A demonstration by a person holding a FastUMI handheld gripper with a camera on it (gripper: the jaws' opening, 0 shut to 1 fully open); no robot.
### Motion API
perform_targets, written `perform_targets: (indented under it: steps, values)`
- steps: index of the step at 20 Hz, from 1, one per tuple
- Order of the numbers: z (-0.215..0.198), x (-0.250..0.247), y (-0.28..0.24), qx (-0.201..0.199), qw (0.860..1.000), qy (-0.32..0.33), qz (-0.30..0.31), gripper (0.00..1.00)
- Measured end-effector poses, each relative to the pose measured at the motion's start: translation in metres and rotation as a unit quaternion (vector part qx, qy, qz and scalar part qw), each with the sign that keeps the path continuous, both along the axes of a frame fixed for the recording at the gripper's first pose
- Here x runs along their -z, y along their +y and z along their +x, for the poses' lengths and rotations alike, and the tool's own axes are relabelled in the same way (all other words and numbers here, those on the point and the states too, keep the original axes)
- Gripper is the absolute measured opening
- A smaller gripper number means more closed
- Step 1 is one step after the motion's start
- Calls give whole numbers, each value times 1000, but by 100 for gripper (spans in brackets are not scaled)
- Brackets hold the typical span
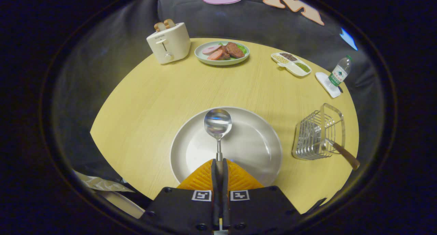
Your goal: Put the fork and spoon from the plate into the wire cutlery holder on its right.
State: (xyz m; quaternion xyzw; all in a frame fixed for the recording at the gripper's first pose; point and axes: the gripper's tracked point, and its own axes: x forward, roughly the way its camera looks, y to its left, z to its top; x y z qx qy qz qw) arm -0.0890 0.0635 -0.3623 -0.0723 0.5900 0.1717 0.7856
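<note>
Claw point(219, 164) pinched tight on spoon point(217, 124) handle above plate point(252, 146)

A polished metal spoon point(217, 123), its handle clamped between the gripper's point(219, 165) closed fingers, gleams above a glossy plate point(252, 143) on the matt wood-grain table point(153, 102), right of it a shiny wire cutlery holder point(315, 136) with a wooden-handled fork point(344, 155).

On the far side of the round pale-wood table point(153, 102), a cream toaster point(169, 42) holding bread stands left of a pale green plate of sliced meat point(222, 53). Farther right lie a white divided dish of beans point(291, 63) and a clear plastic water bottle point(339, 72) on a white coaster point(324, 82).
</note>
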Motion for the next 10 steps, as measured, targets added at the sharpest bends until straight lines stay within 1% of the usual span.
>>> perform_targets:
  steps: [6, 10]
  values:
    - [25, -35, -37, 1, 1000, -12, -9, 6]
    - [40, -51, -71, 3, 999, -23, -31, 6]
